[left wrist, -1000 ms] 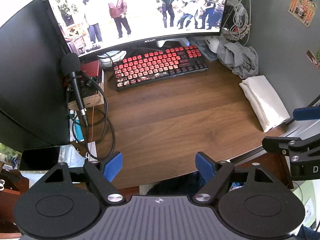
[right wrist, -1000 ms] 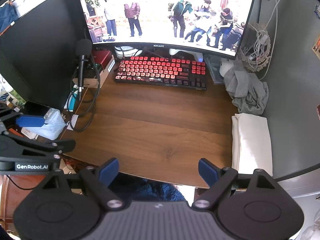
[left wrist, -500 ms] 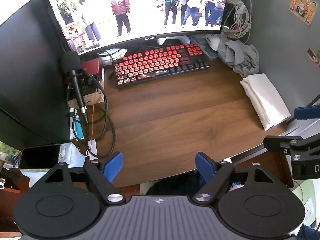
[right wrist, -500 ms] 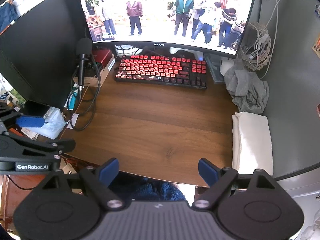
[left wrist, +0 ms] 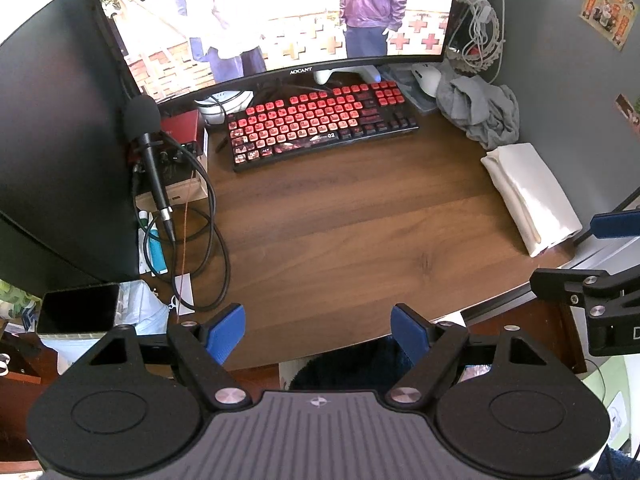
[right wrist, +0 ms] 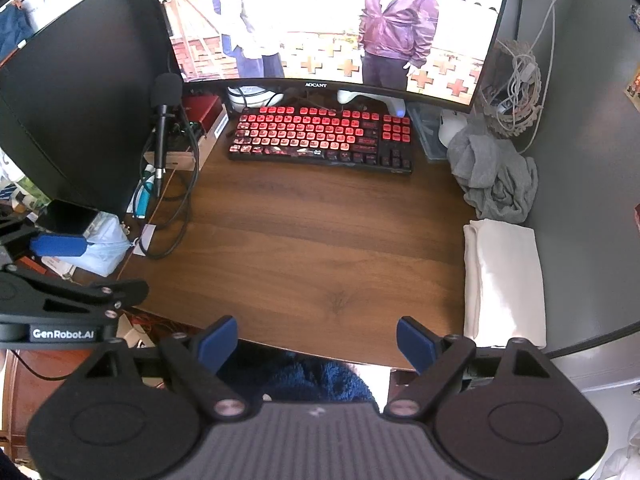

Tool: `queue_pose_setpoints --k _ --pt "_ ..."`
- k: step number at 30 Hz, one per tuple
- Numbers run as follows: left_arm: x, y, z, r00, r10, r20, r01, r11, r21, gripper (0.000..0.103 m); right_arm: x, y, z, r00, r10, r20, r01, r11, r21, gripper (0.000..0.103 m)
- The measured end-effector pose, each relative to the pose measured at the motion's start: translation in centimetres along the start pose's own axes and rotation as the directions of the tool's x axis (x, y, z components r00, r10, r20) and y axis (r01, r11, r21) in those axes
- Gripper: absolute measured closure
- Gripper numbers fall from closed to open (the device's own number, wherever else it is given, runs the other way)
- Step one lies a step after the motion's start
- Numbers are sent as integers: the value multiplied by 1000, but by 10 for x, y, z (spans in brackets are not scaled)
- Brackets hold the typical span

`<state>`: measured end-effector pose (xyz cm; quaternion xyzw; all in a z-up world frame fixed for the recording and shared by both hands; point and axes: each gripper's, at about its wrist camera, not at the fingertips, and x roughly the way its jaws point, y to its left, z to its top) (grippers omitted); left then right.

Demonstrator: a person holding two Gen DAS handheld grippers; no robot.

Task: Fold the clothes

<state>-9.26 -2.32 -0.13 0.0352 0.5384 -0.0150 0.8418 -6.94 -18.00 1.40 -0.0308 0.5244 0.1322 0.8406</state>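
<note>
Above the desk [left wrist: 340, 220], both grippers gape, holding nothing

- A home computer desk [left wrist: 320, 220] of dark wood.
- Behind its bare middle, a red-lit keyboard [left wrist: 320, 128] under a curved monitor [left wrist: 280, 12].
- A microphone [left wrist: 148, 140] at its left.

The brown wooden desk top [left wrist: 320, 216] has a smooth, faintly sheened grain. At three o'clock on it lies a folded cream cloth [right wrist: 506, 280], soft and matt; at two o'clock a crumpled grey cloth garment [right wrist: 494, 178], also matt. The red-keyed black plastic keyboard [left wrist: 320, 124] at twelve o'clock looks glossy, and the black foam-headed microphone [left wrist: 149, 140] at ten o'clock is dull.
</note>
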Motion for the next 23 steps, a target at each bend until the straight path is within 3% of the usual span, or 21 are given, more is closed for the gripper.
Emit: queue_pose_setpoints --k 23 --pt "11 0 1 1000 -6 -29 6 1000 0 24 11 -8 1 999 4 -33 -3 1000 13 17"
